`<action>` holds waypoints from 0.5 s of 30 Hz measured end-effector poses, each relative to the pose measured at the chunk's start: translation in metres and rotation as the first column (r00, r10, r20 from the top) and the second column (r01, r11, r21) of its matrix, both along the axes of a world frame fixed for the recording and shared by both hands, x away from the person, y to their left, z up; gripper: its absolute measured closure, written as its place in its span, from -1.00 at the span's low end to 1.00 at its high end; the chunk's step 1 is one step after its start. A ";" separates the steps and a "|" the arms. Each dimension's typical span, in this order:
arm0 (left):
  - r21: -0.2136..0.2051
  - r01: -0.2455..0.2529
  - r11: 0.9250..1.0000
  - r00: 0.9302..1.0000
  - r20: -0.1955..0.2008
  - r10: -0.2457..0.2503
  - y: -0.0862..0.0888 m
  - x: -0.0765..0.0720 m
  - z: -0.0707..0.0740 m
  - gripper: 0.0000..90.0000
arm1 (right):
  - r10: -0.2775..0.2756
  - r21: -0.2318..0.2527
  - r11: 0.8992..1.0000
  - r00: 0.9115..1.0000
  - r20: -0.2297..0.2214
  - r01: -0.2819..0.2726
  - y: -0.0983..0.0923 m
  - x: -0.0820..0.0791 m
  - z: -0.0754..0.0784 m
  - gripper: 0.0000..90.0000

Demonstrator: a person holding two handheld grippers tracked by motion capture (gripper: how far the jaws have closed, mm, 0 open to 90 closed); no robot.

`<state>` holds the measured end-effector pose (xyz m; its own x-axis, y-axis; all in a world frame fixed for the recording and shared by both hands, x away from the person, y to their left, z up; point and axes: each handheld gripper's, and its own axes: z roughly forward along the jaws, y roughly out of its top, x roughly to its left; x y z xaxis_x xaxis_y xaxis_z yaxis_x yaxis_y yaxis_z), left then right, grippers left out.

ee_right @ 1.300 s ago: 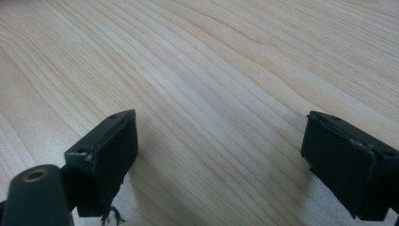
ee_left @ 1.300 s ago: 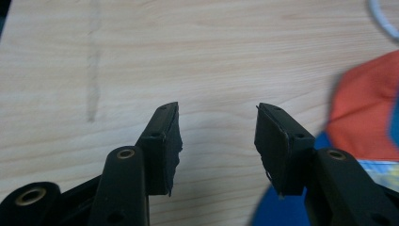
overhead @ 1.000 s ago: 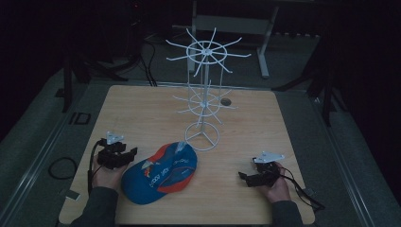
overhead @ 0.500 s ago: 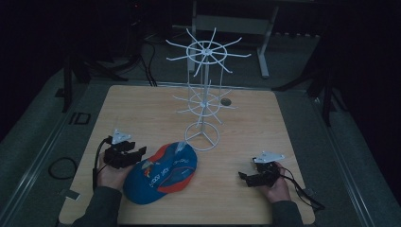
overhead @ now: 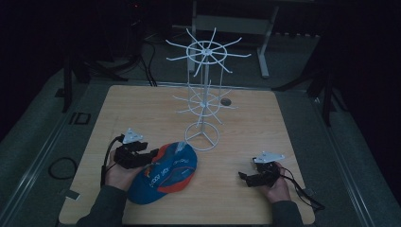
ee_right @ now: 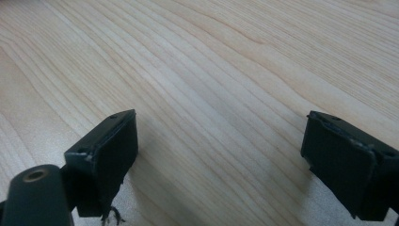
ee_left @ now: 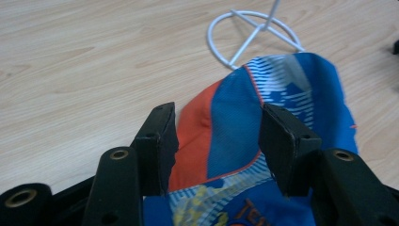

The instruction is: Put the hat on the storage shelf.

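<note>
A blue and orange cap lies flat on the wooden table, just in front of the round base of a white wire rack. My left gripper is at the cap's left edge and stands open. In the left gripper view its two jaws straddle the cap where orange meets blue, with the left gripper not closed on the fabric. The rack's base ring lies beyond. My right gripper rests at the front right, open wide; the right gripper has bare wood between its jaws.
A small dark round object lies on the table behind the rack. The rack's wire arms spread wide at the top and at mid height. Cables trail off the table's front corners. The surroundings are dark.
My left gripper has slid right across the table until its jaws reach over the cap's left edge. The right gripper, the cap and the rack have not moved.
</note>
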<state>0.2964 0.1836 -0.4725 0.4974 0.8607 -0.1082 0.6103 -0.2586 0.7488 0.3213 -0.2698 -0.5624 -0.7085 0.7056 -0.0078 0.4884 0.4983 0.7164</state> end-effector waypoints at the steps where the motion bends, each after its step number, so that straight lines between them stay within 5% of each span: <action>1: 0.000 0.008 1.000 1.000 -0.001 -0.008 -0.003 0.000 0.001 0.05 | 0.000 0.000 1.000 1.000 0.000 0.000 0.000 0.000 0.000 -0.75; 15: 0.033 0.091 0.995 0.996 -0.026 -0.090 -0.031 0.007 0.003 0.02 | 0.000 0.000 1.000 1.000 0.000 0.000 0.000 0.000 0.000 -0.75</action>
<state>0.3030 0.1528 -0.4693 0.5709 0.8157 -0.0929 0.6011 -0.3383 0.7240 0.3213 -0.2698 -0.5624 -0.7087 0.7055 -0.0075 0.4885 0.4983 0.7163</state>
